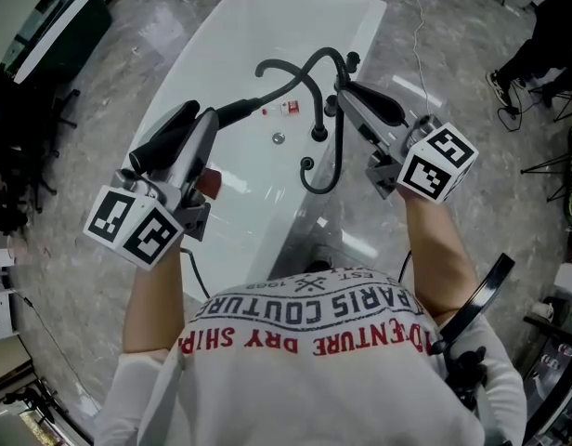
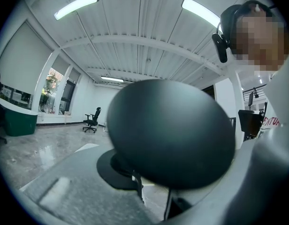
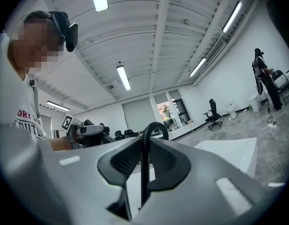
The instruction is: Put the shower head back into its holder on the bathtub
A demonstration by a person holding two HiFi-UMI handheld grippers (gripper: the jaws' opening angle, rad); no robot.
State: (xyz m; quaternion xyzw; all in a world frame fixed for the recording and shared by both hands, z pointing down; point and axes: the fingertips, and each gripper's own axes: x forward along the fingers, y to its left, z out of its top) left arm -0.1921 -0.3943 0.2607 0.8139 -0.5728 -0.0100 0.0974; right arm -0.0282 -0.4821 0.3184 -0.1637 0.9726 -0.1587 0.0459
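Left gripper (image 1: 210,124): is clenching on the shower head (image 2: 170,132), whose dark round body is filling the left gripper view. The grip is carrying its weight and pointing the handle right, towards the taps.
Shower head, place: is hanging in the air over the left side of the bathtub (image 1: 267,26), near the person and apart from the fitting, so it is not yet seated.
Right gripper (image 3: 143,168): is pinching the black ribbed hose (image 3: 144,144) between its pads, probably to keep the slack clear of the holder.
Hose, run: is dropping from the right gripper and looping below it, beside the tub's right rim.
Tap fitting (image 1: 318,119): is standing black and upright at the tub's right side. The holder is presumably on it, but I cannot pick out the cradle itself.
Step in hand: seemingly carrying the head across to the fitting, with the task about midway.
Next move calling for: lining the handle up with the cradle while the hose is being held off.
Risk: the stiff hose twisting the head out of line.
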